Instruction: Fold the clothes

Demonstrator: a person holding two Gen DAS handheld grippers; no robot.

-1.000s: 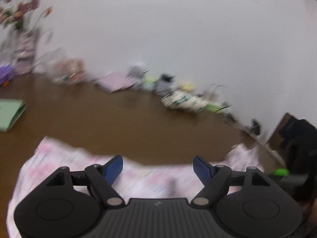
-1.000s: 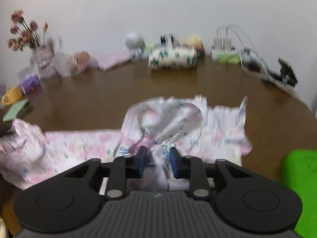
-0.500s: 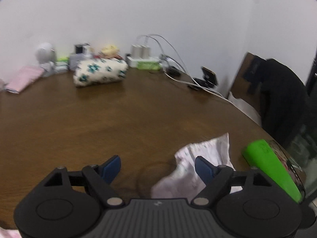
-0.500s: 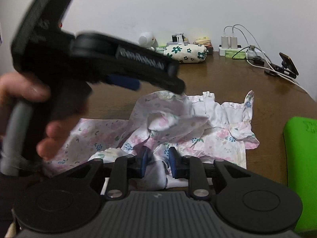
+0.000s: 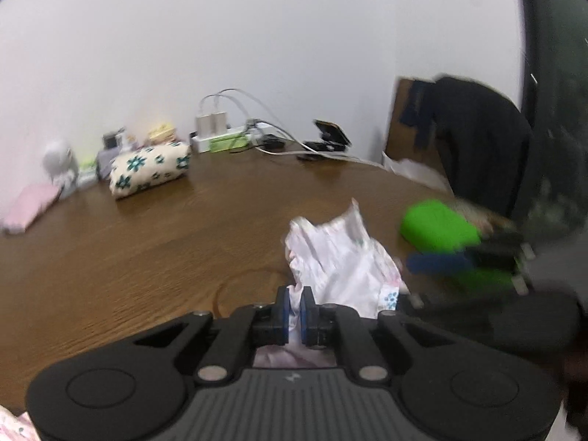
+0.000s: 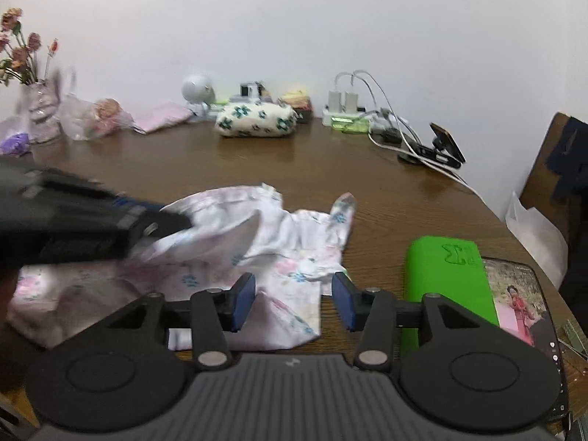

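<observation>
A white garment with a pink and blue flower print (image 6: pixel 235 253) lies crumpled on the brown table (image 6: pixel 330 169). My left gripper (image 5: pixel 294 308) is shut on a fold of the garment (image 5: pixel 341 257); it also shows blurred at the left of the right wrist view (image 6: pixel 154 220), holding the cloth's upper edge. My right gripper (image 6: pixel 292 301) is open just above the garment's near edge, with cloth between and below its blue pads (image 6: pixel 244 296). It shows blurred at the right of the left wrist view (image 5: pixel 459 268).
A bright green object (image 6: pixel 448 275) lies on a printed mat at the right. A flower-print pouch (image 6: pixel 257 121), chargers with cables (image 6: pixel 349 110), a phone stand (image 6: pixel 444 143), a pink cloth (image 6: pixel 161 117) and a vase of flowers (image 6: pixel 40 110) line the far wall. A dark jacket hangs on a chair (image 5: pixel 477 139).
My left gripper swung right over the garment and shut on a fold of it. My right gripper, shut on the cloth earlier, has opened and let go.
</observation>
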